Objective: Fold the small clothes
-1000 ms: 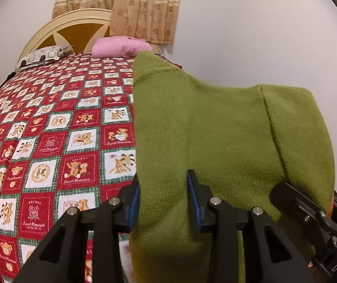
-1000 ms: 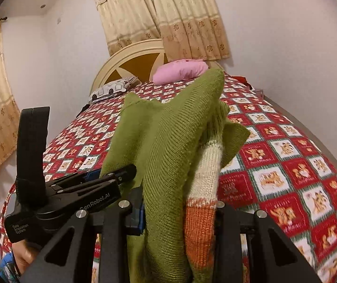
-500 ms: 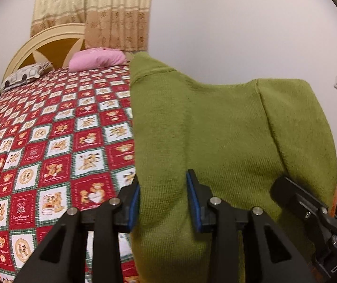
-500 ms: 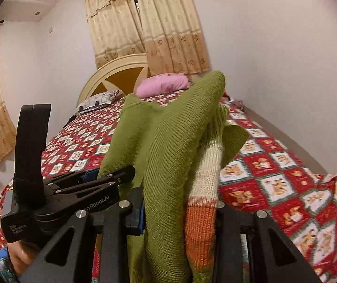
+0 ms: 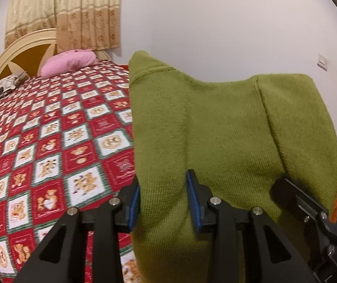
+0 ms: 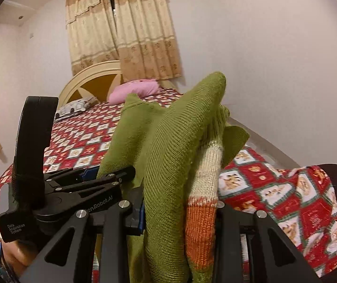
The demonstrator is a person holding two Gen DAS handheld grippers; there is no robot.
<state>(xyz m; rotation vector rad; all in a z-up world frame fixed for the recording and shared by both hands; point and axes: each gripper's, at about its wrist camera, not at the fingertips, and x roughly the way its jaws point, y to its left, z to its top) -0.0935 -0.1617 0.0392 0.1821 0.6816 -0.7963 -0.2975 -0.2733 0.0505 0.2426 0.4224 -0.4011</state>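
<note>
- Green knit fills both views: a small olive sweater [image 5: 215,129] is held up in the air above the bed [image 5: 50,141], well off the quilt.
- From the left wrist view, the left gripper [image 5: 163,200] has its blue-padded fingers [image 5: 193,202] pressed into one edge of the sweater, with a fold of knit bunched between them, so it is clamped on the cloth.
- Further along the same raised edge, the right gripper [image 5: 310,212] shows as a black body tucked under the hanging fabric; an orange sliver of trim peeks out beside it.
- From the right wrist view, the right gripper [image 6: 180,212] grips a thick bunch of the sweater [image 6: 175,153] where green knit meets a cream and orange striped band; the cloth fills the whole gap between its fingers.
- The left gripper [image 6: 93,176] is visible there too, just beside the right one, its tips buried in the green fabric.
- Between the two grippers the sweater droops in a shallow sag, and one corner stands up in a peak.
- Behind it, the bed wears a red, white and green teddy-bear quilt [image 6: 286,188], with a pink pillow [image 6: 133,89] and a patterned pillow [image 6: 74,108] at the cream headboard [image 6: 90,75].
- Beige curtains [image 6: 121,28] hang on the wall behind the headboard.
</note>
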